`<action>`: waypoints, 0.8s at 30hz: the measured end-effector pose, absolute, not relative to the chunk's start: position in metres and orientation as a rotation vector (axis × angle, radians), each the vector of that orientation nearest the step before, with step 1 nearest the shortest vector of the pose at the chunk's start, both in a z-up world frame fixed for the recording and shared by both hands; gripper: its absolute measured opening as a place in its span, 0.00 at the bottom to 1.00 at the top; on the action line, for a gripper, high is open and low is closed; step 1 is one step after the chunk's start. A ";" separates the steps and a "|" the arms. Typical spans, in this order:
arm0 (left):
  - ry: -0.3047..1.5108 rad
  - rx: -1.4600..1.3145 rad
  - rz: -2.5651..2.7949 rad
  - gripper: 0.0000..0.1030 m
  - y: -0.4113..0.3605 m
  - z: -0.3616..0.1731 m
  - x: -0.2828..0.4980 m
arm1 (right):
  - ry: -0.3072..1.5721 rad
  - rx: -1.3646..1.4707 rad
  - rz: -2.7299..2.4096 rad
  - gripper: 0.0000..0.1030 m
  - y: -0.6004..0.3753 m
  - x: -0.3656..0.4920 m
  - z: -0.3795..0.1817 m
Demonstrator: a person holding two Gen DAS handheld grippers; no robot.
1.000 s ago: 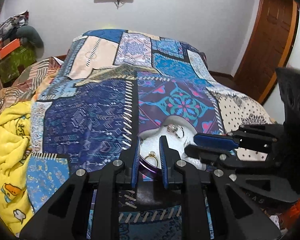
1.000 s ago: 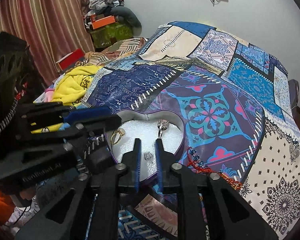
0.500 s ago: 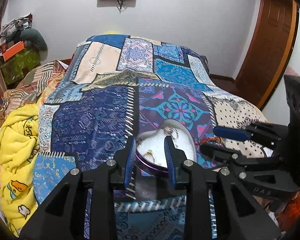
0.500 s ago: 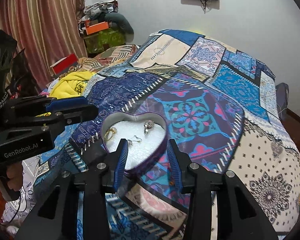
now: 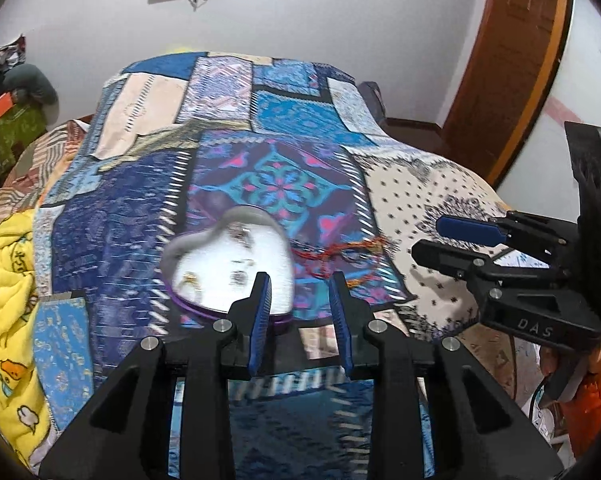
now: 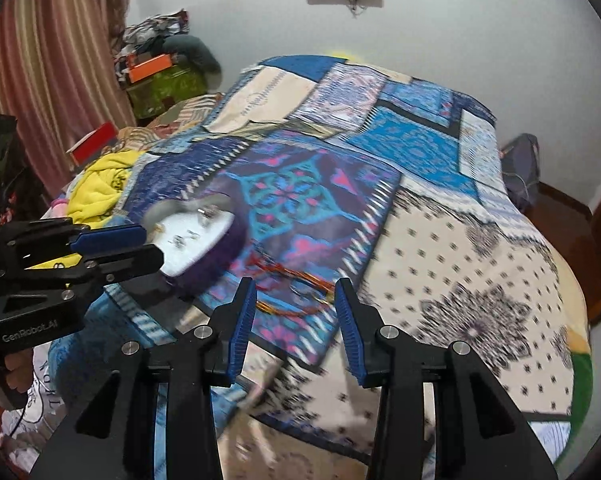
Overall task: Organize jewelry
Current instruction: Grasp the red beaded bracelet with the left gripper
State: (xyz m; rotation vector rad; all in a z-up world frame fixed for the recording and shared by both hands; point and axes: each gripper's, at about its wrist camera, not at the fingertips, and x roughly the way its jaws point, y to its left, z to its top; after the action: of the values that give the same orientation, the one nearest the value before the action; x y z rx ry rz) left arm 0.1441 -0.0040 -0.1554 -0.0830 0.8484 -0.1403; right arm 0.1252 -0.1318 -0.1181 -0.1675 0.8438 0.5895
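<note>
A purple heart-shaped box [image 5: 204, 308] with a white lining lies on the patchwork quilt; it also shows in the right wrist view [image 6: 220, 256]. Several small rings [image 5: 238, 276] lie inside it, blurred. A red and orange beaded bracelet [image 5: 340, 250] lies on the quilt just right of the box, also in the right wrist view [image 6: 296, 280]. My left gripper [image 5: 300, 300] is open and empty, at the box's near right edge. My right gripper [image 6: 294, 308] is open and empty, above the bracelet.
The quilt [image 5: 280, 128] covers a bed. A yellow blanket [image 5: 4, 280] is bunched at its left edge. Boxes and clothes [image 6: 160, 68] are piled by the curtain. A wooden door [image 5: 512, 60] stands at the right.
Both grippers have opened, drawn back from the heart box and swung to the right. The right gripper now points at the bracelet instead of the box.
</note>
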 end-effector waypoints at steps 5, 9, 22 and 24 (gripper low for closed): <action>0.883 -0.093 -0.191 0.28 -0.022 -0.164 0.152 | 0.877 -0.145 0.562 0.36 -0.151 0.129 -0.126; 0.917 -0.108 -0.225 0.28 -0.035 -0.175 0.160 | 0.900 -0.125 0.544 0.36 -0.164 0.131 -0.133; 0.981 -0.013 -0.291 0.28 -0.073 -0.203 0.200 | 0.941 -0.038 0.496 0.36 -0.195 0.137 -0.146; 0.995 0.017 -0.285 0.28 -0.077 -0.210 0.206 | 0.945 -0.032 0.491 0.36 -0.198 0.137 -0.146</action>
State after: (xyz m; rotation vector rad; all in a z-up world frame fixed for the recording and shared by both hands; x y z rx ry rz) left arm 0.2056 -0.0774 -0.2103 0.0171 0.9951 -0.2851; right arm 0.1373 -0.1984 -0.1462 -0.0317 0.9454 0.4909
